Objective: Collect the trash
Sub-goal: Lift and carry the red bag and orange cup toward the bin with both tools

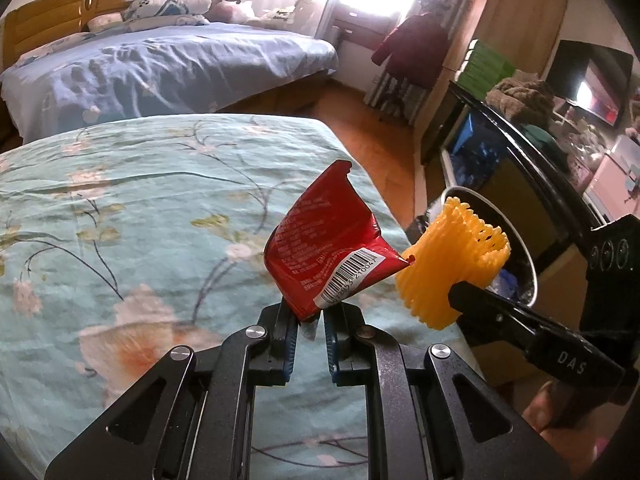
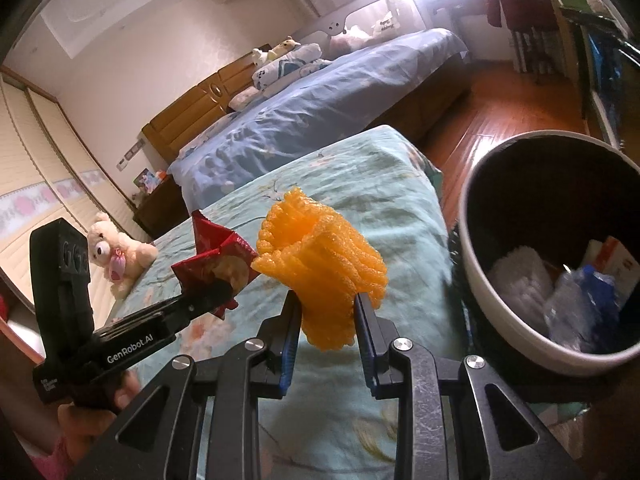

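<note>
My left gripper (image 1: 311, 320) is shut on a red snack wrapper (image 1: 328, 240) with a barcode and holds it above the floral bed cover (image 1: 120, 220). My right gripper (image 2: 326, 312) is shut on a yellow foam fruit net (image 2: 324, 264) and holds it above the bed, just left of the trash bin (image 2: 476, 272). The bin is round, white-rimmed and dark inside, with paper and plastic trash in it. In the left wrist view the right gripper (image 1: 456, 296) holds the net (image 1: 452, 260) in front of the bin (image 1: 520, 236). The left gripper (image 2: 218, 292) with the wrapper (image 2: 212, 256) shows in the right wrist view.
A second bed with blue sheets (image 1: 180, 64) stands beyond. A teddy bear (image 2: 116, 252) sits on the floral bed's far left. Wooden floor (image 1: 360, 120) runs between the beds and a cabinet with a TV (image 1: 592, 80) on the right.
</note>
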